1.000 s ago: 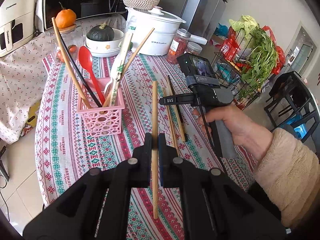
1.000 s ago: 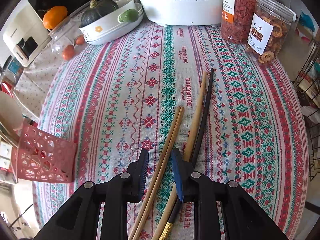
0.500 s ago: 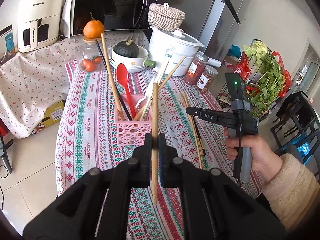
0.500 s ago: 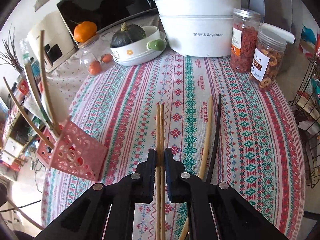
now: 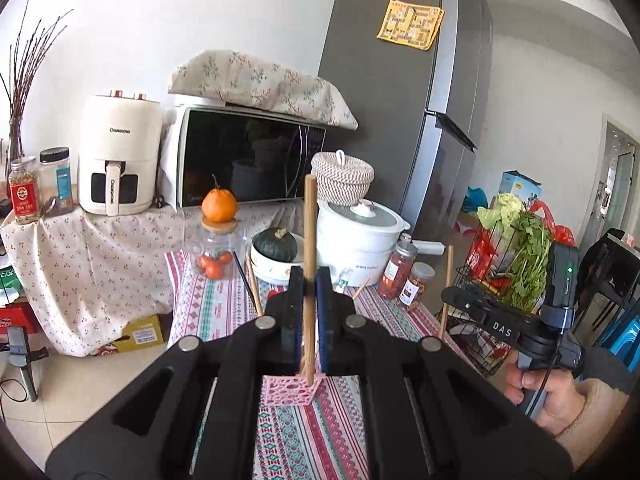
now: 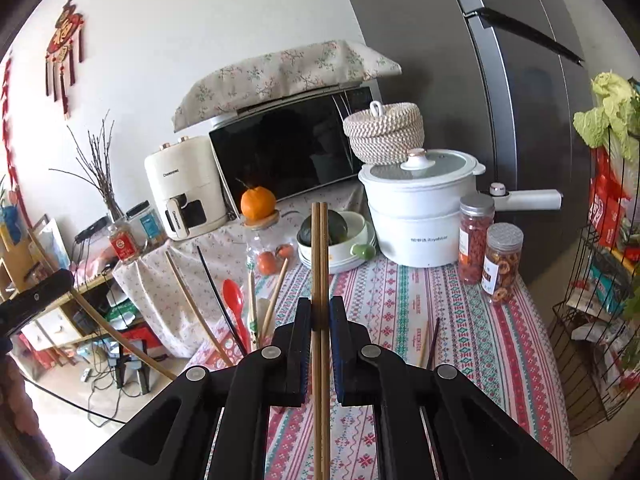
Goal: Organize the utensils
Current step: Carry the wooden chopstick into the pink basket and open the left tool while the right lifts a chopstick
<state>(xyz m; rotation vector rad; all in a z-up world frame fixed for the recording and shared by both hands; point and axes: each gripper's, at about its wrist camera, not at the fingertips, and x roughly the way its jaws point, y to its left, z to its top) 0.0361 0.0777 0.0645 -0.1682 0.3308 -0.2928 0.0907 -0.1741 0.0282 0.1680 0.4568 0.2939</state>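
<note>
In R jaws: 2 chopsticks (image 6: 320,280); L: 1.

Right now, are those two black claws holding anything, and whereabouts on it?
Yes. The left gripper clamps a single wooden chopstick partway along its length. The right gripper pinches a pair of chopsticks mid-shaft, tips pointing up.

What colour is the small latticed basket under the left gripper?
Pink. The small latticed plastic basket shows best in the left wrist view, below the left gripper.

Pink basket (image 5: 294,390) mostly hidden behind left tool (image 5: 311,292); chopstick pair (image 6: 320,320) cut off at bottom edge.
</note>
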